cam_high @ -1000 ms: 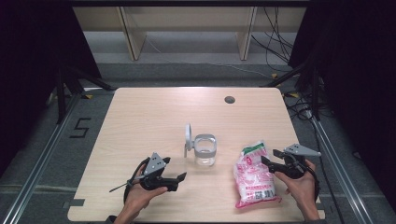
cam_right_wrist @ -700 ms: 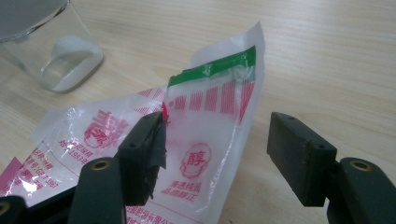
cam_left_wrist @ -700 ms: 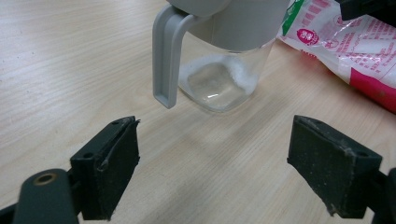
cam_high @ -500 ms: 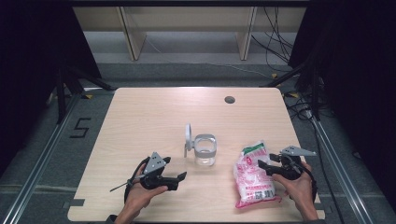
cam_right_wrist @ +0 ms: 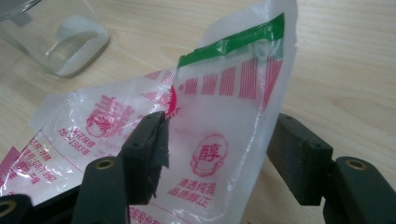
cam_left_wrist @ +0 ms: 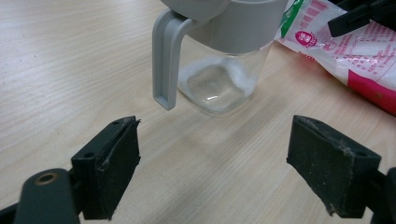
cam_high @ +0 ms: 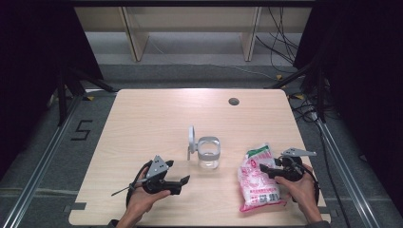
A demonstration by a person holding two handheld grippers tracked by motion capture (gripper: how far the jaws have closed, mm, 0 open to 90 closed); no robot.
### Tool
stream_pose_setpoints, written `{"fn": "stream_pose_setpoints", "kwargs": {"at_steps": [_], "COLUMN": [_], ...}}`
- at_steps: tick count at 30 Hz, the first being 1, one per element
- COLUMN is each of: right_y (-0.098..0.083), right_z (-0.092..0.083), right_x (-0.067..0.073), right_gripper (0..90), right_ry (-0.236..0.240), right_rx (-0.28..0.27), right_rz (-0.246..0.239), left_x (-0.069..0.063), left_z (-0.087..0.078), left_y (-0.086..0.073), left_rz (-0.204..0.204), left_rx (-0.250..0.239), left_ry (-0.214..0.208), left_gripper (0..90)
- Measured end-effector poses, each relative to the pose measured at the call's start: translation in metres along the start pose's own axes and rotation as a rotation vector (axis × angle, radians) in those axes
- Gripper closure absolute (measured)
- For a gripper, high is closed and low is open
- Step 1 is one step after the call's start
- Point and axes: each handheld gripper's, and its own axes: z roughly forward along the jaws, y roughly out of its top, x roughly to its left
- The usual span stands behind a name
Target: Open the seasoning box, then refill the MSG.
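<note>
The pale wooden table [cam_high: 142,123] shows fine grain under a smooth, matt finish. The clear glass jar [cam_left_wrist: 219,79] is glossy, its grey plastic lid [cam_left_wrist: 205,28] matt. The pink-and-white plastic bag [cam_right_wrist: 219,140] is thin, crinkled, shiny.

The left gripper [cam_high: 178,183] sits at the lower left of the high view, held in the person's left hand [cam_high: 140,199], its jaws spread wide with nothing between them. At the lower right, the right hand [cam_high: 299,187] holds the right gripper [cam_high: 262,170], whose jaws point toward frame left and have just been closing a little, a thin plastic bag between them.
</note>
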Motion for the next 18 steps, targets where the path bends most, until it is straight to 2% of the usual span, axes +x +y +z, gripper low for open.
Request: {"fn": "stream_pose_setpoints", "kwargs": {"at_steps": [1, 3, 4, 5, 7, 8, 10, 11, 14, 15, 16, 18], "right_y": [0.000, 0.000, 0.000, 0.000, 0.000, 0.000, 0.001, 0.001, 0.001, 0.001, 0.001, 0.001], "right_z": [0.002, 0.003, 0.003, 0.005, 0.006, 0.006, 0.006, 0.007, 0.008, 0.007, 0.008, 0.008], "right_x": [0.002, 0.002, 0.001, -0.003, -0.004, -0.002, -0.004, -0.008, -0.007, -0.006, -0.001, -0.001], "right_gripper": [42.0, 43.3, 44.3, 44.2, 43.9, 43.9, 45.2, 46.4, 49.6, 51.0, 53.5, 56.7], "right_ry": [0.023, 0.030, 0.040, 0.047, 0.046, 0.068, 0.079, 0.081, 0.096, 0.086, 0.094, 0.093], "right_rx": [0.009, 0.012, 0.027, 0.005, 0.007, 0.020, 0.033, 0.022, 0.022, 0.028, 0.032, 0.045], "right_rz": [0.047, 0.043, 0.065, 0.027, 0.030, 0.093, 0.097, 0.066, 0.066, 0.067, 0.094, 0.098], "left_x": [0.000, 0.000, 0.000, 0.000, -0.001, -0.001, 0.001, 0.001, 0.001, 0.001, 0.001, 0.001], "left_z": [0.000, 0.001, 0.001, 0.000, 0.001, 0.001, 0.002, 0.002, 0.002, 0.001, 0.000, 0.000], "left_y": [0.000, 0.000, 0.000, 0.001, 0.001, 0.001, 0.001, 0.001, 0.001, 0.001, 0.002, 0.002], "left_rz": [0.003, -0.001, -0.001, 0.006, 0.000, 0.000, 0.005, 0.005, -0.007, 0.004, 0.009, 0.005], "left_rx": [0.003, 0.000, -0.001, 0.001, -0.003, -0.007, 0.000, 0.000, -0.009, 0.000, 0.000, -0.007], "left_ry": [0.003, -0.001, -0.001, -0.003, -0.004, -0.009, -0.009, -0.009, -0.010, -0.002, 0.002, -0.006], "left_gripper": [16.2, 16.2, 16.3, 16.3, 16.3, 16.3, 16.3, 16.3, 16.4, 16.4, 16.4, 16.6]}}
